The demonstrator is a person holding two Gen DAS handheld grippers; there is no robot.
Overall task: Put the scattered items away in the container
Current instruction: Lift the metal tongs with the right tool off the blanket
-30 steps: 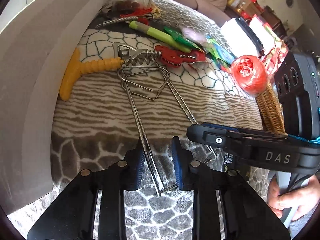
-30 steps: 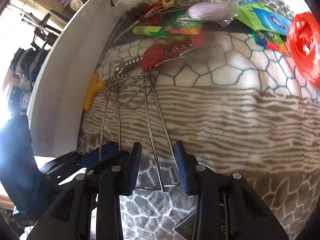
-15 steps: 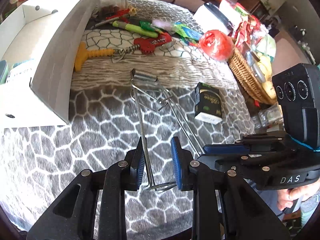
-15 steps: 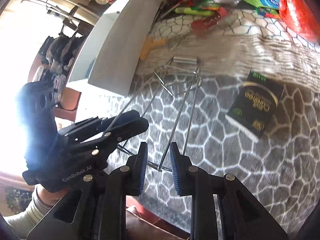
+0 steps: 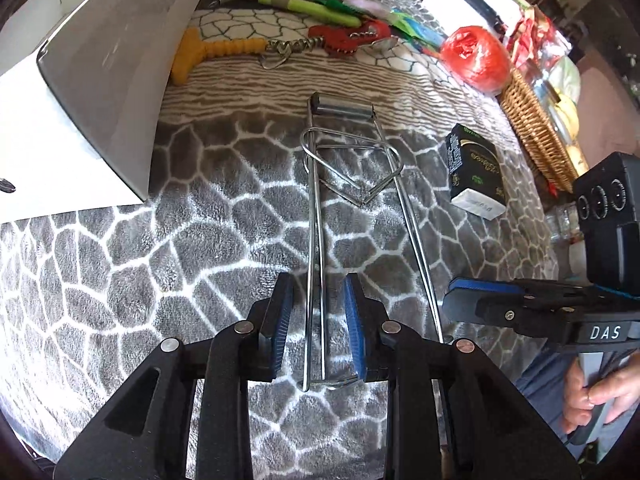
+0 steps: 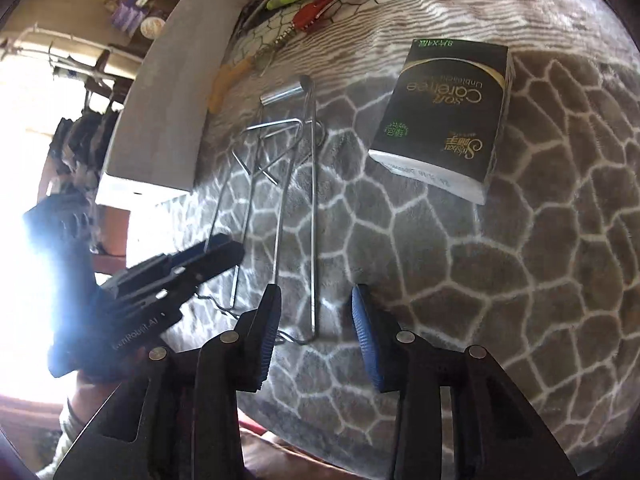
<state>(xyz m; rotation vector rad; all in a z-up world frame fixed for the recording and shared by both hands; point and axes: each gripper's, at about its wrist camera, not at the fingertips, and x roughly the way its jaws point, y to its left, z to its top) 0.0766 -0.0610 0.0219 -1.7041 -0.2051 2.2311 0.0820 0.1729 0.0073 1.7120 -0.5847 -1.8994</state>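
A long chrome wire rack [image 5: 352,152] lies flat on the grey patterned blanket [image 5: 160,280]; it also shows in the right wrist view [image 6: 296,184]. My left gripper [image 5: 318,326] is open, its blue pads either side of the rack's left rods without pressing them. My right gripper [image 6: 316,340] is open around the rack's right rods, and shows from the side in the left wrist view [image 5: 480,304]. The white container [image 5: 100,52] stands at the left. A black tissue pack [image 6: 444,116] lies right of the rack.
A yellow-handled corkscrew [image 5: 224,50], red tool [image 5: 344,36], green marker [image 5: 308,6] and red twine ball [image 5: 476,60] lie at the far end of the blanket. A wicker basket [image 5: 532,128] stands at the right edge.
Both grippers carried the wire rack back toward the near part of the blanket, set it down and opened, the right one wider.
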